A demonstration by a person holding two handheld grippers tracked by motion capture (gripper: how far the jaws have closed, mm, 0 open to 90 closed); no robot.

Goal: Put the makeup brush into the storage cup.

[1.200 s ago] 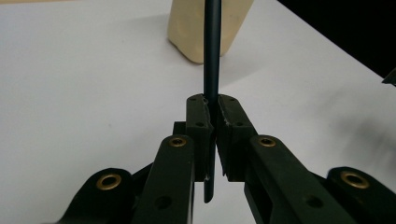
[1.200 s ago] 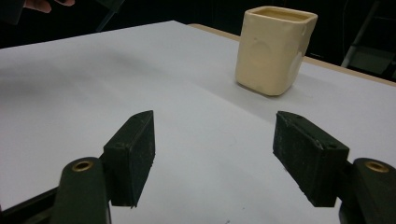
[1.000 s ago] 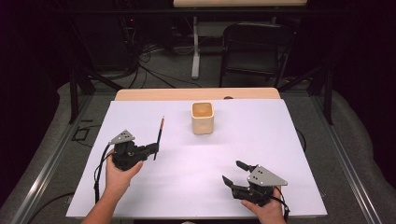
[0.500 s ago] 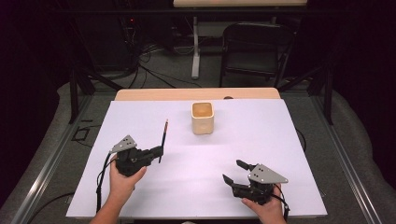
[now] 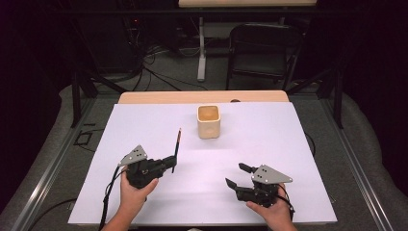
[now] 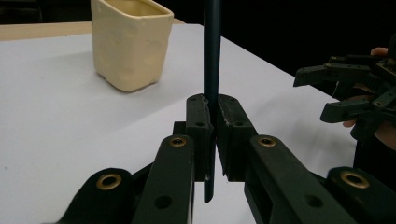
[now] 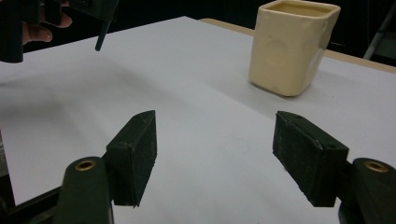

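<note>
Left gripper (image 5: 169,162) is clamped on a dark pencil (image 5: 176,149), jaws pressed tight on the shaft. High view: pencil stands near upright, slightly tilted, held off the white tabletop (image 5: 288,144), left of and nearer the person than the cream cup (image 5: 209,121), well apart from it. Reddish tip on its upper end shows there

Left gripper view gets the grip detail the high view can't: pads (image 6: 201,122) pinch the pencil (image 6: 211,56) low on its length, a short stub sticking out below the jaws, the rest running up out of frame. Cup (image 6: 129,42) sits beyond and to the left, the right gripper (image 6: 334,91) off to the right edge

Right gripper (image 5: 235,175) has its jaws wide apart with nothing between them, low over the tabletop at the near right. Right gripper view confirms it: bare sheet between the two pads (image 7: 135,156), cup (image 7: 293,46) ahead to the right, and the pencil's lower end (image 7: 102,35) hanging clear of the tabletop at top left below the left hand (image 7: 44,21)

Cup's inside is visible from the high view, looks empty
</note>
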